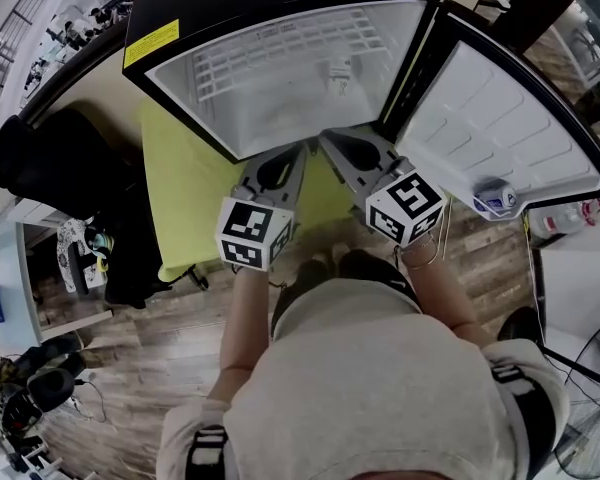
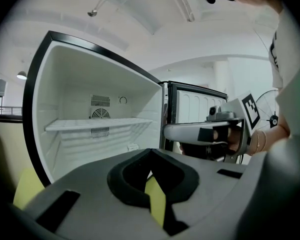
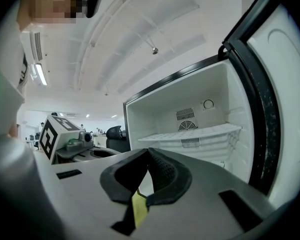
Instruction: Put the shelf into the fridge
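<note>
1. The fridge point(image 1: 280, 78) has a black outer casing and a smooth white plastic liner with ribbed side walls. Its door point(image 1: 500, 128) stands open to the right, and the inner face is white and moulded.
2. The shelf point(image 1: 280, 53) is a white wire grid. It sits level inside the fridge, spanning from side wall to side wall.
3. The left gripper point(image 1: 296, 150) has a grey moulded body and black padded jaws. The jaws are closed pad against pad and grip nothing.
4. The right gripper point(image 1: 330, 140) is of the same build, with ridged texture on one pad. Its jaws are likewise closed on nothing.
5. Both grippers are held in front of the fridge opening, apart from the shelf. Each carries a marker cube point(image 1: 255, 233) at its rear.
6. A yellow-green sheet point(image 1: 185, 193) lies flat on the wood-plank floor point(image 1: 130, 368) beside and under the fridge. A strip of it shows beneath each gripper's closed pads.
7. The head view cuts off the lower cavity behind the grippers. A small blue-and-white item point(image 1: 495, 200) in the door cannot be identified.
8. The left gripper view shows the shelf point(image 2: 97, 124) edge-on, with a round vent point(image 2: 100, 114) on the back wall behind it. It also shows the right gripper point(image 2: 190, 132) in a hand. The head view shows the grid pattern instead.
9. The right gripper view shows the shelf point(image 3: 190, 131) from the opposite angle and the left gripper's cube point(image 3: 55, 134).
</note>
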